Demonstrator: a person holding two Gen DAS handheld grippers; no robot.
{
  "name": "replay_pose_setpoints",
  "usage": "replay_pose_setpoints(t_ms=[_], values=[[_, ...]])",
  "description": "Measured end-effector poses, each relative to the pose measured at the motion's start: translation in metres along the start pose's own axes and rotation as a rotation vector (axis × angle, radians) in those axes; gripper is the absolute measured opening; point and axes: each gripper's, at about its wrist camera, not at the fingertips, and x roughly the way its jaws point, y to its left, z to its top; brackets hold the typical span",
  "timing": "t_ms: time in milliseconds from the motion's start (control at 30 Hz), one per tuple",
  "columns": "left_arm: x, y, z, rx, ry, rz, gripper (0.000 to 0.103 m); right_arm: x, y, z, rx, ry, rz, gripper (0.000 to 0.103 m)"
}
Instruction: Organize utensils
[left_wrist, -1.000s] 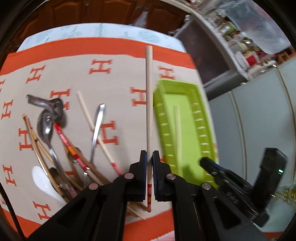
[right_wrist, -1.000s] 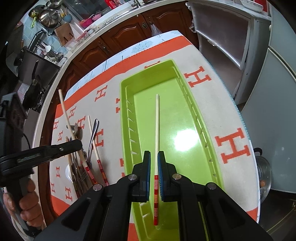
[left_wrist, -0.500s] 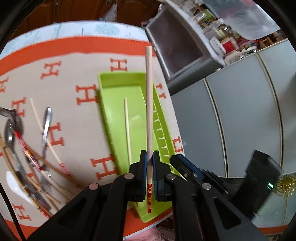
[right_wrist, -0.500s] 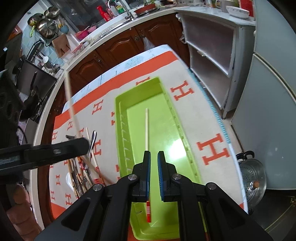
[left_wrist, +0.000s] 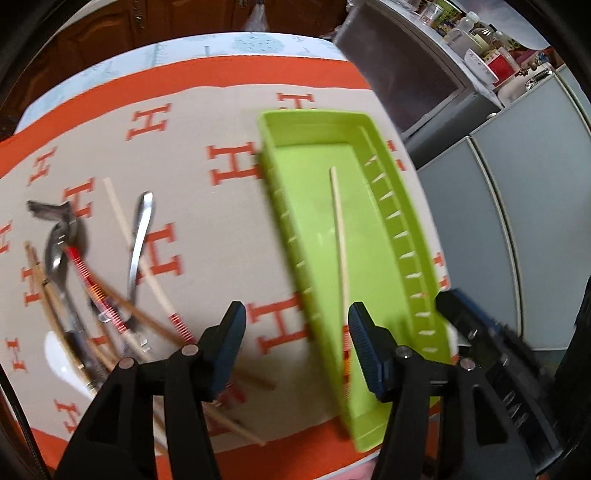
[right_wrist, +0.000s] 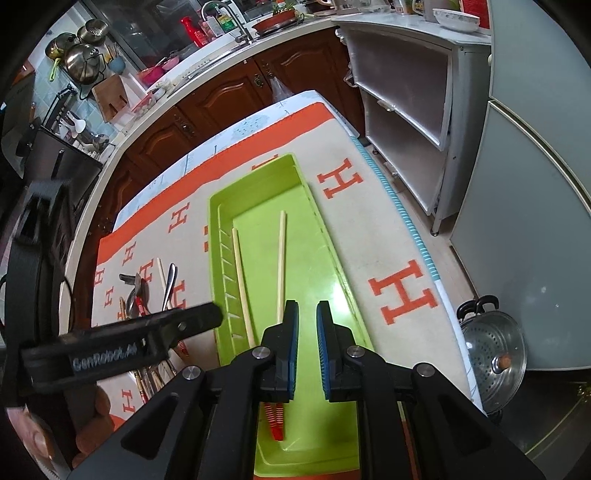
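- The utensils were in two lots: two chopsticks (right_wrist: 281, 266) lay in the green tray (right_wrist: 218, 206), and a pile of spoons and chopsticks (left_wrist: 92, 280) lay on the cloth near its left edge.
- The chopsticks looked light, thin, stiff and smooth, so they could slip; I would pinch one near its red striped end.
- The spoons looked heavier and shiny, best held by the handle.
- The left gripper (left_wrist: 295, 343) had just been opening and was spread, with nothing between its pads.
- The right gripper (right_wrist: 307, 343) had just been opening a little and held nothing.
- The orange and cream cloth (right_wrist: 369, 229) covered a table in a kitchen with brown cupboards (right_wrist: 221, 99).
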Motion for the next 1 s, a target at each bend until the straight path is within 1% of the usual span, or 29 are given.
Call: replay_pose_setpoints(t_ms=[133,267,367,433,500,667,767,867,1000], values=[[-0.01,0.019,-0.016,-0.004,-0.011,0.023,0.056,0.005,0.007,-0.002,-0.018,0.008,-0.007,0.017],[-0.02,0.029,-0.031,0.002,-0.027,0.039,0.056,0.008,0.014,-0.006,-0.033,0.021,-0.013,0.02],[-0.033,0.038,-0.043,0.013,-0.065,0.062,0.057,0.008,0.019,-0.011,-0.042,0.031,-0.01,0.021],[-0.041,0.043,-0.051,0.013,-0.094,0.083,0.063,0.008,0.023,-0.013,-0.052,0.034,-0.011,0.023],[-0.048,0.048,-0.058,0.01,-0.117,0.097,0.065,0.007,0.029,-0.016,-0.063,0.037,-0.012,0.025],[-0.067,0.065,-0.078,0.003,-0.174,0.143,0.065,0.004,0.044,-0.024,-0.098,0.044,-0.002,0.028],[-0.074,0.074,-0.089,0.003,-0.204,0.183,0.065,0.003,0.055,-0.028,-0.125,0.049,0.005,0.029],[-0.078,0.082,-0.095,0.003,-0.238,0.234,0.065,0.001,0.068,-0.032,-0.153,0.055,0.016,0.03],[-0.082,0.092,-0.101,-0.007,-0.259,0.267,0.068,-0.003,0.086,-0.038,-0.189,0.057,0.027,0.033]])
